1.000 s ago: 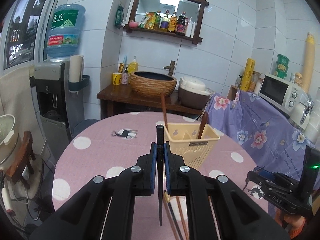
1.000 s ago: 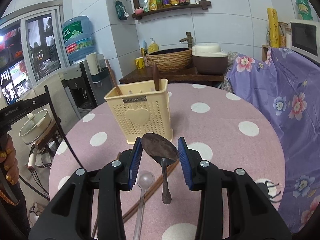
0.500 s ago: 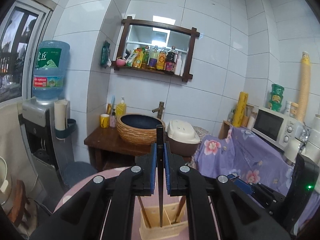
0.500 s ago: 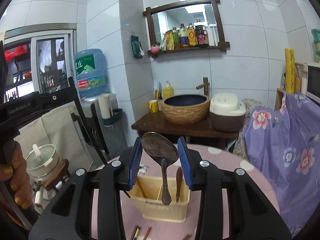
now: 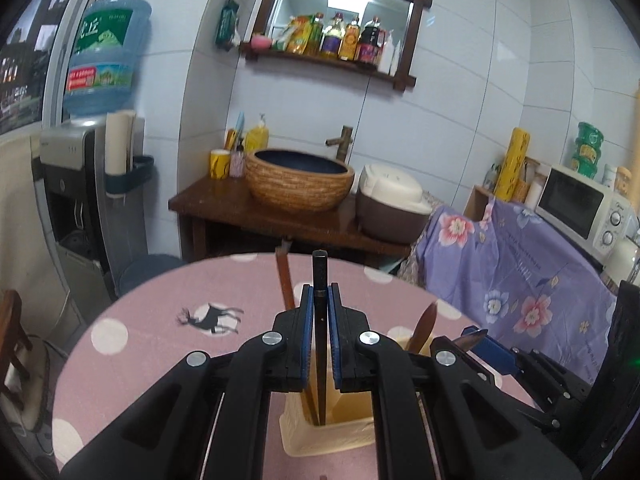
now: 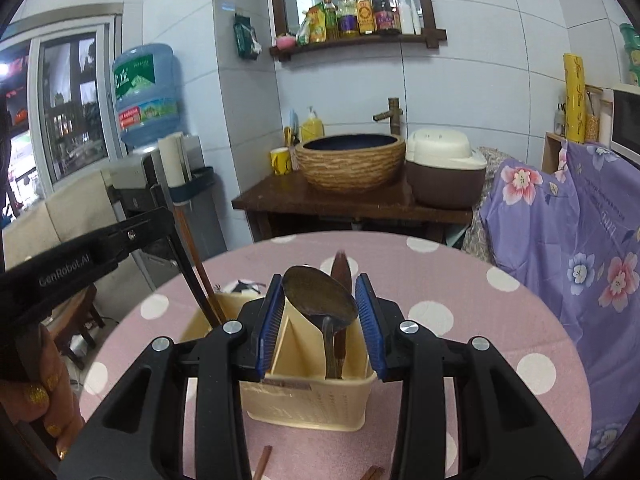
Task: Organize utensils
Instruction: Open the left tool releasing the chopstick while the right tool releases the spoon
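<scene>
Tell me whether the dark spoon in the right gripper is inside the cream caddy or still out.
Partly in: the spoon stands handle-down in the caddy, its bowl above the rim, clamped by the right gripper.

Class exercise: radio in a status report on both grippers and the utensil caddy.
Left gripper shut on dark chopstick. Right gripper shut on spoon. Both over caddy. Nothing blocking.

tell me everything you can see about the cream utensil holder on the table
The utensil holder is a cream, plastic-looking rectangular basket with perforated walls, inner dividers and a small label on its near rim. It stands upright on the pink polka-dot tablecloth. Brown wooden utensils already stand in it. The right gripper holds a dark spoon with its handle lowered into one compartment, and the left gripper holds a dark chopstick reaching into another.
</scene>
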`<state>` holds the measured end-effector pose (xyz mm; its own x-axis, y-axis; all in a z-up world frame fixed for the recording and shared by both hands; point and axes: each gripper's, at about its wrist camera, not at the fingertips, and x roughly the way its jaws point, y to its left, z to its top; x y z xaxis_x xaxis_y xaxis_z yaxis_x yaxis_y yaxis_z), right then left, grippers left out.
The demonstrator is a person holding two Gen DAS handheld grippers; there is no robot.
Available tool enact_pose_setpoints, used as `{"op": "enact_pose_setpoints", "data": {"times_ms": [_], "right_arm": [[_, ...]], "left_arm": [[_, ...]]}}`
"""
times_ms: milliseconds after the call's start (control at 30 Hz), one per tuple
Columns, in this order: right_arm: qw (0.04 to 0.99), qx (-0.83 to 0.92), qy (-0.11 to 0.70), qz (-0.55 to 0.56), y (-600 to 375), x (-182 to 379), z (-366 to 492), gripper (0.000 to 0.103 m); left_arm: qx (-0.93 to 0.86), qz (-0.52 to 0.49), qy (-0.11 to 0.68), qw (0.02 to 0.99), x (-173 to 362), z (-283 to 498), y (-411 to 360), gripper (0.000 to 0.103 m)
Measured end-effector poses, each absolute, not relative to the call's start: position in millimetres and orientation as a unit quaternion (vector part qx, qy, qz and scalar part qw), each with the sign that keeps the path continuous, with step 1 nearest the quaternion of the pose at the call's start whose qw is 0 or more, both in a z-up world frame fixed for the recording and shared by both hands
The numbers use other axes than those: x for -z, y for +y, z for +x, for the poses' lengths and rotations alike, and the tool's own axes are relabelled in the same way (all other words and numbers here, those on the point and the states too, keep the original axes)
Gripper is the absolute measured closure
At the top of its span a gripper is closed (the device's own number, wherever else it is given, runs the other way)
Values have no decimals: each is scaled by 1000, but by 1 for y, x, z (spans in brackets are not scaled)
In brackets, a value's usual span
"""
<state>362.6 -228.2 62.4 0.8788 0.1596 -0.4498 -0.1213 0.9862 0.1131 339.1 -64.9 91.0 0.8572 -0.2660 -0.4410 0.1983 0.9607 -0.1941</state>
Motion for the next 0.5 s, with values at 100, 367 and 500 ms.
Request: {"op": "enact_pose_setpoints", "data": {"times_ms": [100,367,500], "right_arm": [[967,-69,242,35,-226,-47,363,66],[969,-65,235,36,-230,-35,357,55],[975,-50,214,17,-231,-40,334,49]], "left_arm": [[112,-62,230,965,-83,336,-63,95],[127,-44,237,962,-88,335,-67,93],[124,-41,234,963,-85,321,-62,45]]}}
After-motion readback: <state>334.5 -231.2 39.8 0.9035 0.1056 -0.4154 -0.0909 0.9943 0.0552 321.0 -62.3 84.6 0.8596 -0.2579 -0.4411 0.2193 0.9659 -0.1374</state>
